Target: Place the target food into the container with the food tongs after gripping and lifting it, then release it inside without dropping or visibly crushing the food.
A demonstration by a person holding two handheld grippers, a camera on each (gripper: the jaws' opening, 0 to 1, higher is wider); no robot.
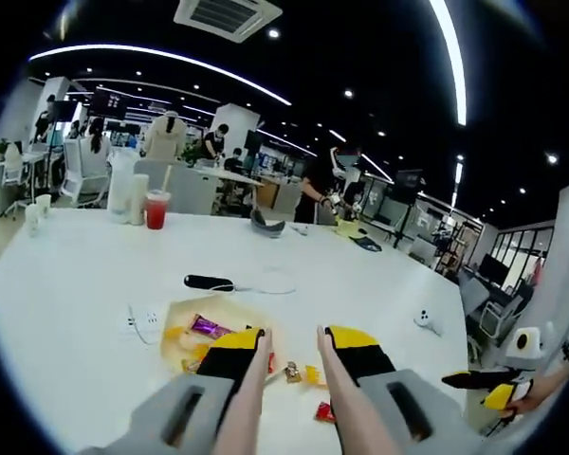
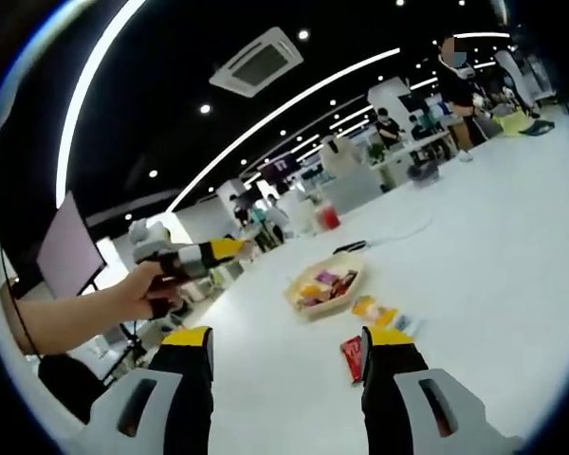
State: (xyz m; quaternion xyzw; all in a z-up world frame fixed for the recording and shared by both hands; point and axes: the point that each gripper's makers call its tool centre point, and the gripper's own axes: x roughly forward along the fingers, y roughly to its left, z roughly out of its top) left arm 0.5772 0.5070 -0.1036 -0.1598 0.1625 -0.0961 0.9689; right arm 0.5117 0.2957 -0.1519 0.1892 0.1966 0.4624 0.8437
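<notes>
Both grippers hang over the white desk (image 1: 66, 284) with jaws apart – left gripper (image 1: 292, 346) above loose snacks (image 1: 303, 373) beside the yellow tray (image 1: 185, 332), right gripper (image 2: 286, 346) gripping nothing.

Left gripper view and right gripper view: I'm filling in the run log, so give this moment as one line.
left gripper: open, empty | right gripper: open, empty | shallow yellow tray of wrapped snacks: on white table | loose snacks beside the tray

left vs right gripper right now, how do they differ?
The left gripper hangs over the snack tray and loose wrapped snacks; the right gripper sits back from the tray, beside a red packet. The left's jaws stand narrower, the right's wider. Both are open, empty, with yellow-and-black tips.
</notes>
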